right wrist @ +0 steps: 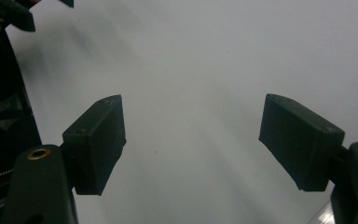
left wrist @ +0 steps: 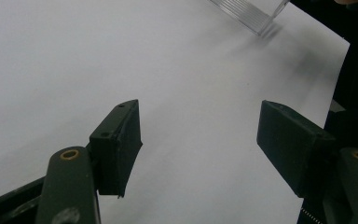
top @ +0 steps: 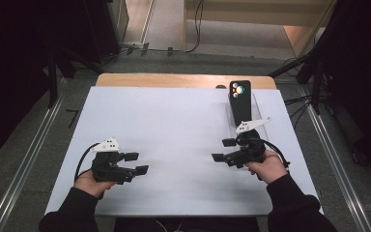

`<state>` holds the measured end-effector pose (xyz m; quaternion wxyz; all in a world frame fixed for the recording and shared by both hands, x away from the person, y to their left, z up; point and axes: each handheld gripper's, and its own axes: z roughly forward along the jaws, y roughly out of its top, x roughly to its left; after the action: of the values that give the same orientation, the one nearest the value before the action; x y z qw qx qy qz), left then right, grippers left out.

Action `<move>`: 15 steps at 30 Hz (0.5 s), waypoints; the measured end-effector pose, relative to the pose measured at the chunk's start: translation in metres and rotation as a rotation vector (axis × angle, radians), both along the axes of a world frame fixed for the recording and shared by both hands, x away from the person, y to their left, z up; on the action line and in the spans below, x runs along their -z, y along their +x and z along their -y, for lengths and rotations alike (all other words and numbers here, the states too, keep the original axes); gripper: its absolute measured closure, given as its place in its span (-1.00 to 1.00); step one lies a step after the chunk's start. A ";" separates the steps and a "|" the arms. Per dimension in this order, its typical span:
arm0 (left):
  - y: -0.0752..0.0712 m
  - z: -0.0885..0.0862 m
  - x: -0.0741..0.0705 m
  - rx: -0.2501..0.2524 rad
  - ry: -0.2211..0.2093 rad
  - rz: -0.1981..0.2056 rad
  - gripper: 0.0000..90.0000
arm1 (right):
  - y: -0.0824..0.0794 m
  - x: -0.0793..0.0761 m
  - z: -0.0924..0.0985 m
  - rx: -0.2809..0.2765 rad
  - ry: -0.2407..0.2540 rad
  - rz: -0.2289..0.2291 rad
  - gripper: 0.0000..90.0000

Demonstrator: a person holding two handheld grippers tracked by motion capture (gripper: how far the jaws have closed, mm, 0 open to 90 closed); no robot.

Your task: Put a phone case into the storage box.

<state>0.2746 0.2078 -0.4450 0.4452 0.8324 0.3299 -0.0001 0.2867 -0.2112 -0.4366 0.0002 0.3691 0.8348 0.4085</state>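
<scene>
Work looks barely begun: the phone (top: 240, 99) stands propped in its clear stand (top: 258, 112) at the table's (top: 174, 121) far right, untouched. Right gripper (top: 223, 150), nearest it, and left gripper (top: 137, 163) both hover with jaws apart and nothing between them; any grasp remains ahead.

No lettering, brand, number or sign can be read anywhere here. The black phone-shaped slab (top: 240, 99) standing at about one o'clock on the white table sheet (top: 174, 130) carries coloured round dots, not characters.
</scene>
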 end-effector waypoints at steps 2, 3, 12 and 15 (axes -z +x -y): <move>-0.001 0.000 0.000 0.000 -0.004 -0.002 -0.31 | -0.005 0.003 0.000 -0.012 -0.014 0.000 -0.54; -0.001 0.001 0.000 0.004 -0.003 -0.003 -0.31 | -0.008 0.004 0.001 -0.016 -0.024 0.001 -0.54; -0.003 0.001 0.000 0.009 -0.001 -0.001 -0.31 | -0.026 0.015 0.015 -0.009 -0.030 -0.006 -0.54; -0.004 0.001 0.000 0.008 -0.004 -0.001 -0.31 | -0.032 0.016 0.021 0.006 -0.025 -0.014 -0.54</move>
<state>0.2708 0.2066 -0.4446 0.4467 0.8329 0.3268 -0.0031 0.2549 -0.2319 -0.4530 0.0000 0.3744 0.8388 0.3954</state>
